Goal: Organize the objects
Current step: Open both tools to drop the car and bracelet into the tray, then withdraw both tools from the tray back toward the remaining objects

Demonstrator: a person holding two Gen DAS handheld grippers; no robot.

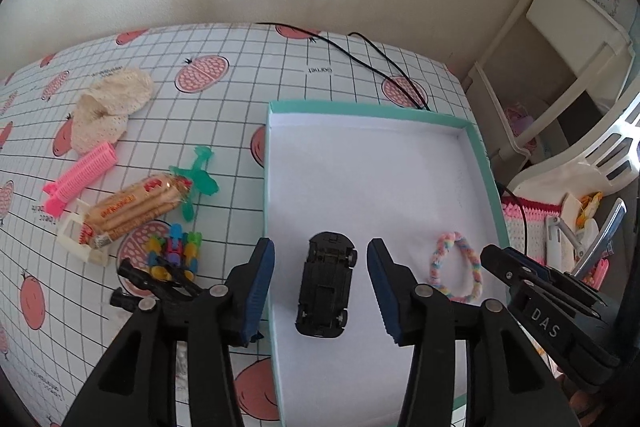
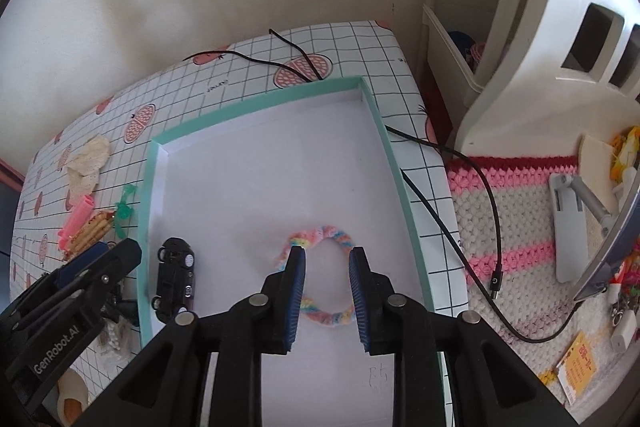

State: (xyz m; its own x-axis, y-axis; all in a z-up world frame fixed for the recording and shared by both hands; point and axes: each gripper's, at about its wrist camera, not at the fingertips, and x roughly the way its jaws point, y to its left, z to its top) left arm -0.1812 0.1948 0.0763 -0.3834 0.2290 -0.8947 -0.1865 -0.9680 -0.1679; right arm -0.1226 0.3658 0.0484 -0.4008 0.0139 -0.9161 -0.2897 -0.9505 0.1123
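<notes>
A black toy car [image 1: 326,285] lies upside down on the white floor of a teal-rimmed box [image 1: 360,107]. My left gripper [image 1: 320,247] hangs over it, open, with a blue pad on each side of the car and a gap to both. A pastel braided loop [image 2: 332,233] lies flat in the same box [image 2: 256,103], right of the car [image 2: 176,279]. My right gripper [image 2: 327,253] is just above the loop, its jaws a little apart over the hole and gripping nothing. Each gripper shows at the edge of the other's view, left [image 2: 116,255] and right [image 1: 492,255].
Left of the box on the checked cloth lie cream lace fabric [image 1: 112,107], a pink hair roller [image 1: 82,177], a biscuit packet [image 1: 136,207], a green plastic toy [image 1: 198,179] and a coloured block toy [image 1: 174,253]. A black cable [image 2: 480,187] crosses a crochet mat [image 2: 520,227] on the right.
</notes>
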